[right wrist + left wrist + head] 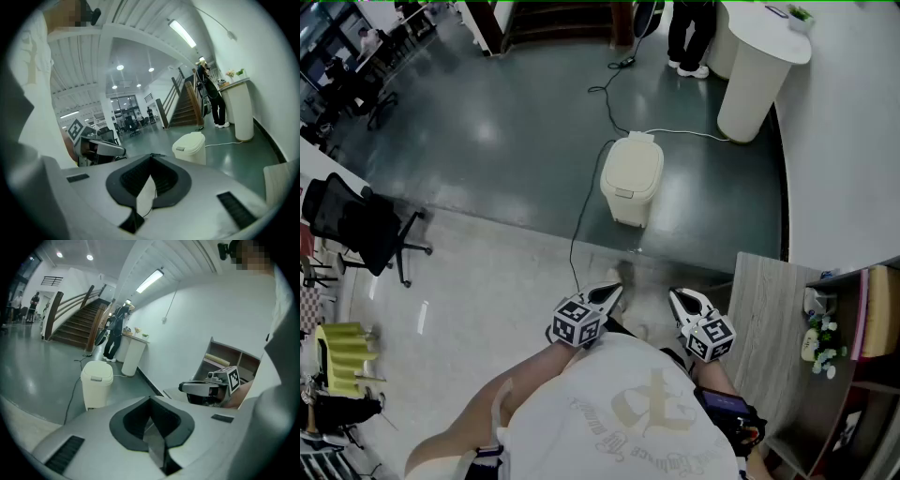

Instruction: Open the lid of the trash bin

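Trash bin (631, 178) stands upright on the dark floor (487, 122) on the far side, its lid (634, 161) down, with a black cable (579, 220) trailing past its left side and a white round counter (759, 70) further off to the right. The left gripper (607, 297) and right gripper (680, 300) are held near, by the person's chest, well apart from the bin and pointing toward it. Each has its jaws closed tip to tip on nothing

Glossy grey floor (516, 112), staircase (77, 324), white walls (187, 329)
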Demonstrator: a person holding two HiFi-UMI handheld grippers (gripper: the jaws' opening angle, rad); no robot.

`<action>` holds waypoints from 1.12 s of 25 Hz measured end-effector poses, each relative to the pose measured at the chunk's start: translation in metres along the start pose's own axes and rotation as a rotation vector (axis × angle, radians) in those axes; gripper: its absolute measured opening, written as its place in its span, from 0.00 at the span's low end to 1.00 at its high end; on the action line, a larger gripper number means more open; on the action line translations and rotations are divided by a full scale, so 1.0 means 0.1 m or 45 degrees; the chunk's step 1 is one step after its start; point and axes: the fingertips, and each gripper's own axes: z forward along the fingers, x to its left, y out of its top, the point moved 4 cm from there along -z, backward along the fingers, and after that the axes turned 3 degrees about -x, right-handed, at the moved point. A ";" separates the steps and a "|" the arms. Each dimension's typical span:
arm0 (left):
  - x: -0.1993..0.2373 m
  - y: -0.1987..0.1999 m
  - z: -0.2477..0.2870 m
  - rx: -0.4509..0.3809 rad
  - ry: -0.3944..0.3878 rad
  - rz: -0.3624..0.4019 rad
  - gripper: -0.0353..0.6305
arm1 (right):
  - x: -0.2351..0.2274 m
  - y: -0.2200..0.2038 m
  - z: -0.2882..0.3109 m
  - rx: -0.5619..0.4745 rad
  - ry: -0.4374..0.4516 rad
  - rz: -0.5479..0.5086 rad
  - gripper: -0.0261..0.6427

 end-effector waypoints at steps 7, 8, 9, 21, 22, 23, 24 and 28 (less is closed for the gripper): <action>-0.05 -0.01 -0.05 0.005 0.005 0.011 0.08 | 0.05 -0.03 -0.05 -0.009 0.005 -0.004 0.04; -0.05 -0.02 -0.05 0.008 0.006 0.012 0.08 | 0.05 -0.04 -0.05 -0.010 0.003 -0.003 0.04; -0.06 -0.02 -0.05 0.012 0.006 0.014 0.08 | 0.05 -0.04 -0.06 -0.012 -0.001 0.000 0.04; -0.04 -0.01 0.01 0.022 -0.007 0.030 0.08 | 0.05 -0.02 -0.02 -0.027 0.003 -0.016 0.04; -0.02 -0.02 0.02 0.020 -0.006 0.027 0.08 | 0.05 -0.02 -0.01 -0.026 0.004 -0.019 0.04; 0.00 -0.02 0.03 0.018 -0.004 0.023 0.07 | 0.04 -0.02 0.01 -0.025 0.007 -0.019 0.04; 0.03 -0.02 0.04 0.015 -0.001 0.019 0.08 | 0.02 -0.02 0.03 -0.022 0.009 -0.020 0.04; 0.14 -0.02 0.08 0.006 0.013 0.004 0.08 | -0.05 -0.03 0.14 0.003 0.017 -0.027 0.04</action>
